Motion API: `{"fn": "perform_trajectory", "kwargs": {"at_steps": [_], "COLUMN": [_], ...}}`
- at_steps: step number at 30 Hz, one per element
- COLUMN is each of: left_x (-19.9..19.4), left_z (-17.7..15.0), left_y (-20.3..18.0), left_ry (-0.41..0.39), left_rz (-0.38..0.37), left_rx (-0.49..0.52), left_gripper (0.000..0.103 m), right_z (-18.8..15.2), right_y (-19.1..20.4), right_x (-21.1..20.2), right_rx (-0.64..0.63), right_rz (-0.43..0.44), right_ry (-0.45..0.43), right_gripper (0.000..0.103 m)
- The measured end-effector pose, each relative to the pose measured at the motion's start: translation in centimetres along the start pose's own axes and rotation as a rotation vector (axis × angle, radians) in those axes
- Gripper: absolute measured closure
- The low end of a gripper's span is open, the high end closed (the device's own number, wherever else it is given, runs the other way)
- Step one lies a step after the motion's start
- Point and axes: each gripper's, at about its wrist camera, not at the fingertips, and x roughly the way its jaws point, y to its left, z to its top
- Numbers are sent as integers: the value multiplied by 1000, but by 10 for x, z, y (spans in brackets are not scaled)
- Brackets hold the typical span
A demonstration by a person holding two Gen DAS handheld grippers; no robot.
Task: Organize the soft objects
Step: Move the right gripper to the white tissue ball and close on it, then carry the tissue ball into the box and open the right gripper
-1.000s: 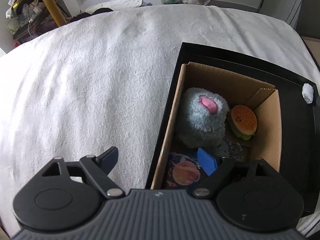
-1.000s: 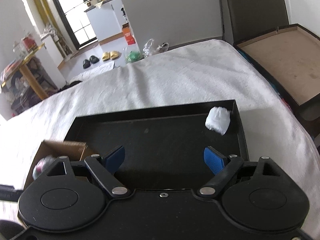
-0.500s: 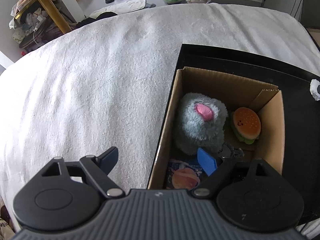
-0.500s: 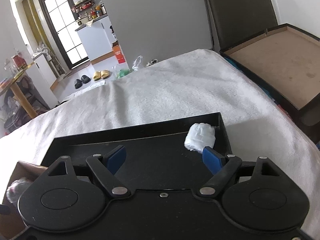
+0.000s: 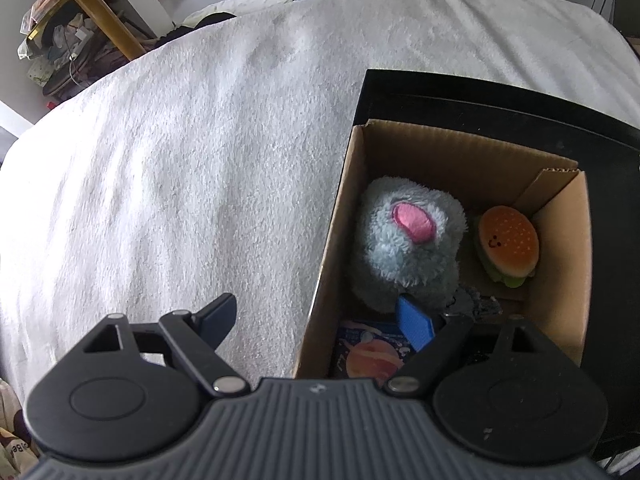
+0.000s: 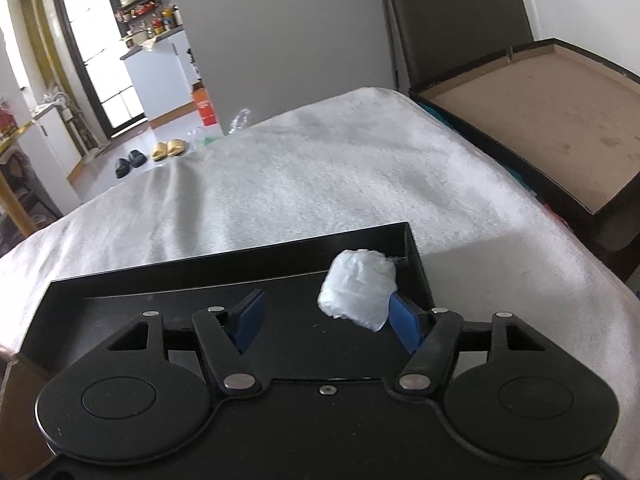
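A crumpled white soft wad (image 6: 356, 290) lies in the far right corner of the black tray (image 6: 160, 280). My right gripper (image 6: 326, 318) hangs just in front of it with its jaws closing. The wad sits between them, against the right finger (image 6: 404, 322), while the left finger (image 6: 250, 316) stands well clear. My left gripper (image 5: 316, 312) is open above the left wall of a cardboard box (image 5: 460, 156). Nothing sits between its fingers. Inside the box lie a grey plush with a pink patch (image 5: 408, 240), a burger toy (image 5: 508, 244) and a planet-print item (image 5: 368, 356).
The tray and box rest on a white fluffy blanket (image 5: 180, 160) over a bed. A large brown-lined box lid (image 6: 540, 120) stands beyond the bed's right edge. Slippers (image 6: 168, 148), a yellow-legged table (image 5: 100, 12) and clutter are on the floor behind.
My right gripper has sunk toward the tray's far right corner and its jaws have narrowed; the white wad now lies against the right finger. The left gripper has hardly moved.
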Motion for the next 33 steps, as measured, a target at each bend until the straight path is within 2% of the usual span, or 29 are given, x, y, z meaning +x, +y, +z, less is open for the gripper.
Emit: {"fn": "perform_trajectory", "kwargs": {"at_steps": [8, 9, 10, 11, 14, 23, 33], "left_x": [2, 1, 1, 1, -1, -10, -18], "left_z": [1, 1, 0, 1, -1, -4, -10], "left_y": [0, 0, 1, 3, 6, 15, 35], "left_ry": [5, 3, 1, -1, -6, -32, -67], "left_rz": [0, 0, -1, -3, -14, -57, -128], "left_rx": [14, 14, 11, 7, -12, -48, -76], "left_gripper": [18, 18, 18, 18, 18, 18, 18], "right_z": [2, 2, 2, 2, 2, -1, -1], "right_y": [0, -1, -2, -3, -5, -3, 28], "right_x": [16, 19, 22, 26, 23, -3, -46], "right_rx": [7, 7, 7, 9, -3, -25, -79], "right_rz": [-41, -45, -50, -53, -44, -2, 56], "right_ry": [15, 22, 34, 48, 40, 88, 115], "right_gripper": [41, 44, 55, 58, 59, 59, 59]}}
